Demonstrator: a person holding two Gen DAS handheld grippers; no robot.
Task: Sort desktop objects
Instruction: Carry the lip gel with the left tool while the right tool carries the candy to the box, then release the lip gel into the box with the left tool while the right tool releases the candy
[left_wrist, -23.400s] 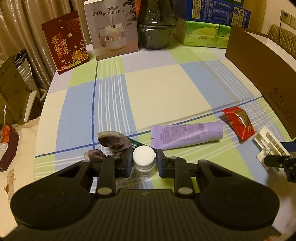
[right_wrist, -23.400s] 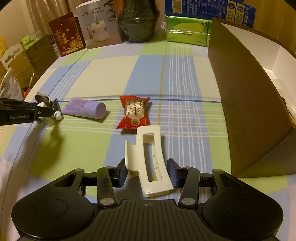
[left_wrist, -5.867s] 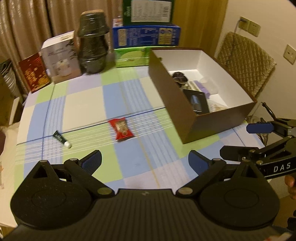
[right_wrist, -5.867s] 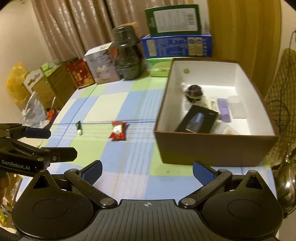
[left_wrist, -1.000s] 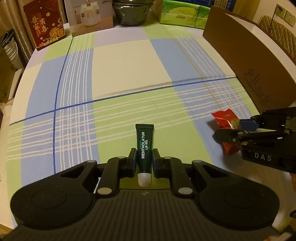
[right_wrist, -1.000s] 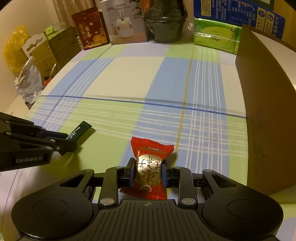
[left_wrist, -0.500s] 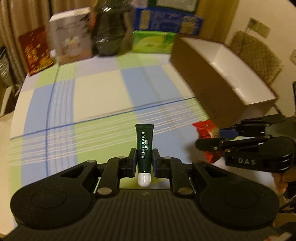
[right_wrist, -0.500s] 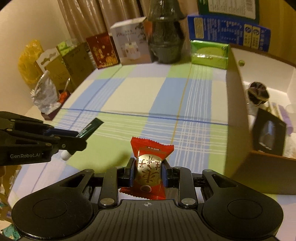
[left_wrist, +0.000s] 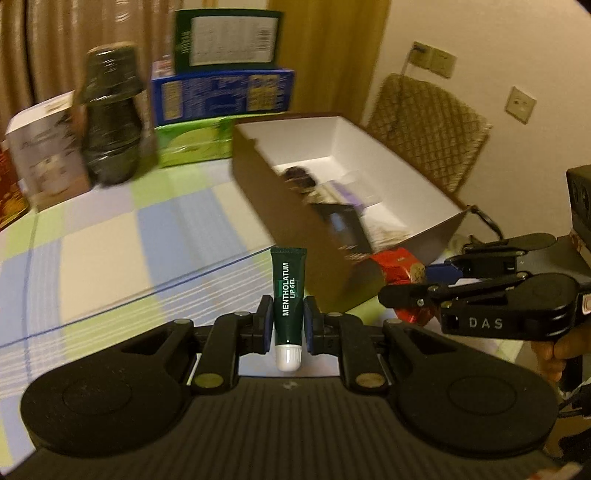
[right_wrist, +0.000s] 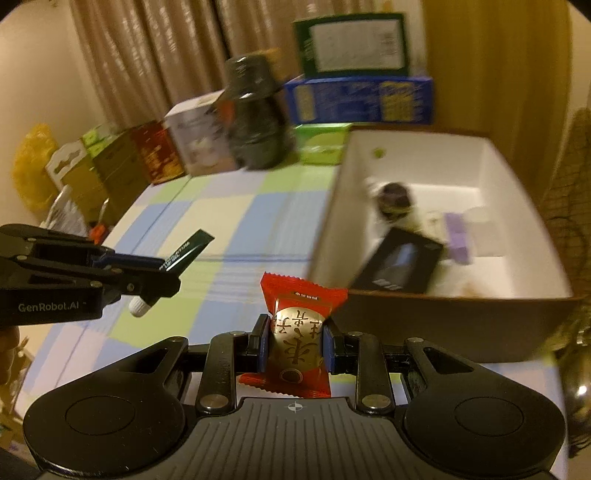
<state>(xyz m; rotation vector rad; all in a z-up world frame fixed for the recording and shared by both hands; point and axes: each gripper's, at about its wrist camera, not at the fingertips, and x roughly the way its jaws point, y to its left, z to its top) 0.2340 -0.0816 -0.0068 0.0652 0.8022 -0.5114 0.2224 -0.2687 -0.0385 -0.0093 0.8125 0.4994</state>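
Observation:
My left gripper (left_wrist: 289, 326) is shut on a dark green lip gel tube (left_wrist: 289, 291) with a white cap, held in the air above the checked tablecloth. It also shows in the right wrist view (right_wrist: 186, 251). My right gripper (right_wrist: 295, 347) is shut on a red snack packet (right_wrist: 300, 332), also lifted; it shows in the left wrist view (left_wrist: 399, 267) near the box corner. The brown box with a white inside (right_wrist: 424, 162) stands ahead on the right and holds a black case (right_wrist: 400, 260), a purple tube (right_wrist: 457, 236) and a dark round item (right_wrist: 393, 195).
Along the table's back edge stand a dark wrapped pot (left_wrist: 110, 110), a white humidifier box (left_wrist: 46, 158), a green tissue pack (left_wrist: 192, 140) and stacked blue and green boxes (left_wrist: 221, 92). A quilted chair (left_wrist: 428, 122) stands behind the brown box.
Both grippers have risen higher with their items and swung toward the box. More of the box's inside is in view now.

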